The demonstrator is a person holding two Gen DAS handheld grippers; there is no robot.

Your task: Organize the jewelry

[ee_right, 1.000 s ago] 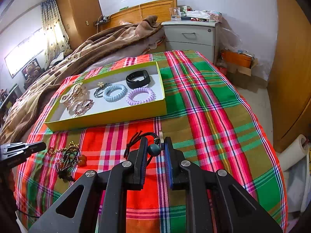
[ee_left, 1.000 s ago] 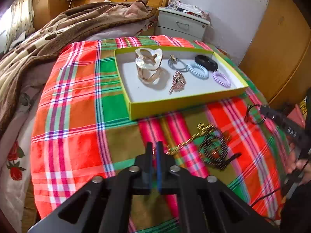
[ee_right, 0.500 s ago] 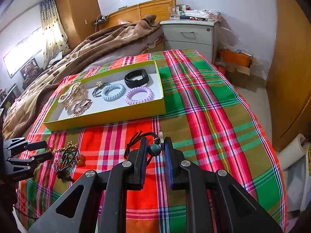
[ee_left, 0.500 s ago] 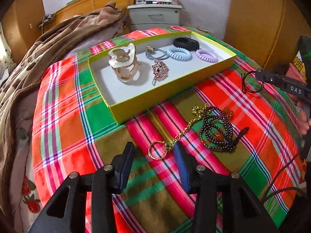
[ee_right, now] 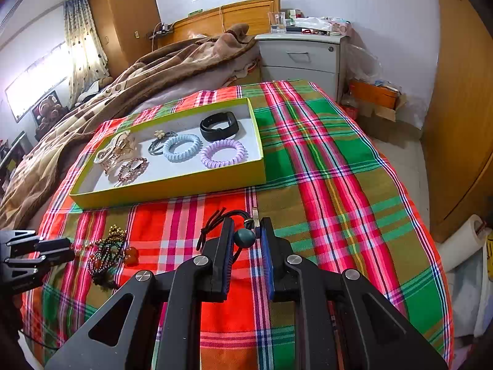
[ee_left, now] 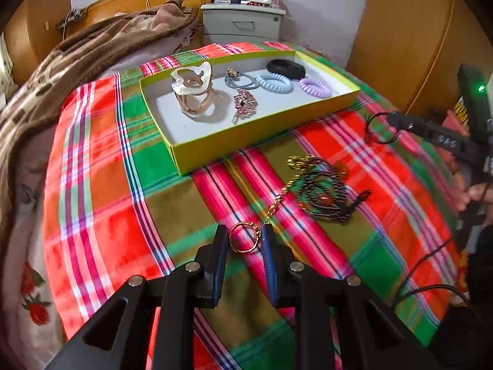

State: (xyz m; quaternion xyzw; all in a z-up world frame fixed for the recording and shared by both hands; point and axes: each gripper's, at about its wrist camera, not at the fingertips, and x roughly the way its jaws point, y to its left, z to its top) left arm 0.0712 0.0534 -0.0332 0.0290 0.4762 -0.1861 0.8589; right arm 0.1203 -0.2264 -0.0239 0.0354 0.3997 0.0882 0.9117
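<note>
A gold ring (ee_left: 245, 237) on the end of a gold chain (ee_left: 277, 203) lies on the plaid cloth between my left gripper's (ee_left: 245, 240) jaws. They are closing, and the pads meet the ring's two sides. The chain runs to a heap of dark beaded necklaces (ee_left: 323, 194). My right gripper (ee_right: 245, 235) is shut on a black hair tie with a dark green bead (ee_right: 244, 238), just above the cloth. The yellow box (ee_left: 246, 141) further back holds hair claws, a pink clip, blue and lilac coil ties and a black band. In the right wrist view the left gripper (ee_right: 69, 249) is at the left edge beside the beads (ee_right: 107, 256).
A brown blanket (ee_right: 154, 74) is piled on the bed behind the box. A grey nightstand (ee_right: 302, 58) stands at the back, with wooden wardrobe doors to the right. The bed drops off on the right to a floor with a paper roll (ee_right: 462, 243) and boxes.
My left gripper opened wide from nearly shut, rolled a little, then narrowed around the gold ring. The right gripper and its hair tie have not moved.
</note>
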